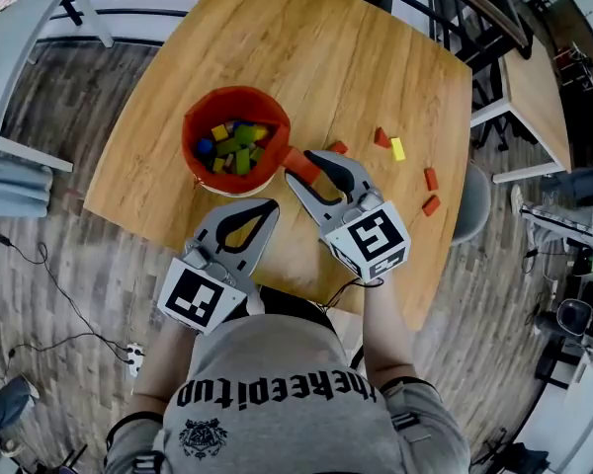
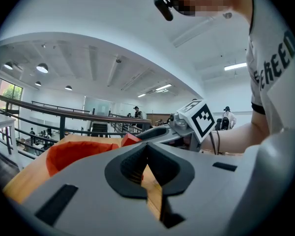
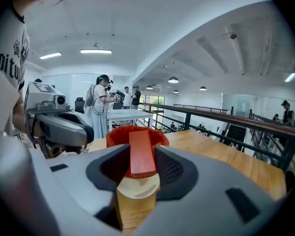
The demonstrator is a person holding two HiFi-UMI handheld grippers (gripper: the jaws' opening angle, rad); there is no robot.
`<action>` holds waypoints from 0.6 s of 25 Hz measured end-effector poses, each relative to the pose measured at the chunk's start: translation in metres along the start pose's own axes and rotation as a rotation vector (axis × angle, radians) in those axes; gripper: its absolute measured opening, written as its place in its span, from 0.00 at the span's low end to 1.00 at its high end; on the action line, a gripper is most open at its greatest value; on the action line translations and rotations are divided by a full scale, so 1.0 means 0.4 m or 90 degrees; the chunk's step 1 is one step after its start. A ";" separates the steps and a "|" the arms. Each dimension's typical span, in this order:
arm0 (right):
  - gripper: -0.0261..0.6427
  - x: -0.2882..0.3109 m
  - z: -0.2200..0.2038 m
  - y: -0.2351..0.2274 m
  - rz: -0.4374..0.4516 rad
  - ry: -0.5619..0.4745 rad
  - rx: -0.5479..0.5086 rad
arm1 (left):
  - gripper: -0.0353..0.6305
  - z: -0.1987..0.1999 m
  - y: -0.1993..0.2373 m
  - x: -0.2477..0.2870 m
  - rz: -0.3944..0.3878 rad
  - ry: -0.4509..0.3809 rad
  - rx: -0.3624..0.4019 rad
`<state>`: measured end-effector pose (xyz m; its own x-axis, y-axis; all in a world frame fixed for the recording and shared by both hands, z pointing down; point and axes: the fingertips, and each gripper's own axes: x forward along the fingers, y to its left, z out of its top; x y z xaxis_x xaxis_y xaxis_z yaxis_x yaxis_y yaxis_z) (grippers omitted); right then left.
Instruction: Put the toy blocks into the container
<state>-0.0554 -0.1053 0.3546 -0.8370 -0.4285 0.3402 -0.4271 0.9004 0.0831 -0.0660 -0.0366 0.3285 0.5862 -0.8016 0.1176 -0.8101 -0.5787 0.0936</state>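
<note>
A red container (image 1: 200, 117) stands on the wooden table (image 1: 306, 47) and holds several coloured blocks. My right gripper (image 1: 303, 168) is shut on a long red block (image 1: 295, 158) just right of the container's rim. In the right gripper view the red block (image 3: 142, 151) lies lengthwise between the fingers, with the container (image 3: 119, 135) right behind it. My left gripper (image 1: 273, 205) is shut and empty, below the container near the table's front edge. From the left gripper view the container (image 2: 73, 154) sits ahead to the left, with the held block (image 2: 129, 139) behind it.
Loose blocks lie on the table to the right: a red one (image 1: 381, 137), a yellow one (image 1: 397, 148), two more red ones (image 1: 431, 178) (image 1: 431, 204), and one (image 1: 338, 147) by the right gripper. A railing and people show in the background of both gripper views.
</note>
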 end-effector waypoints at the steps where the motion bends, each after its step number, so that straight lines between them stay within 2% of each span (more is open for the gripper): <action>1: 0.28 0.010 0.013 0.006 0.006 -0.004 -0.006 | 0.07 0.002 0.008 -0.010 0.009 -0.002 0.000; 15: 0.28 0.141 0.082 0.099 0.074 -0.010 -0.042 | 0.07 0.010 0.105 -0.133 0.114 -0.023 -0.008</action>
<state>-0.1305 -0.0964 0.3463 -0.8849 -0.3224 0.3362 -0.3048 0.9466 0.1054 -0.1313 -0.0190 0.3221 0.4312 -0.8969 0.0979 -0.9015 -0.4240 0.0864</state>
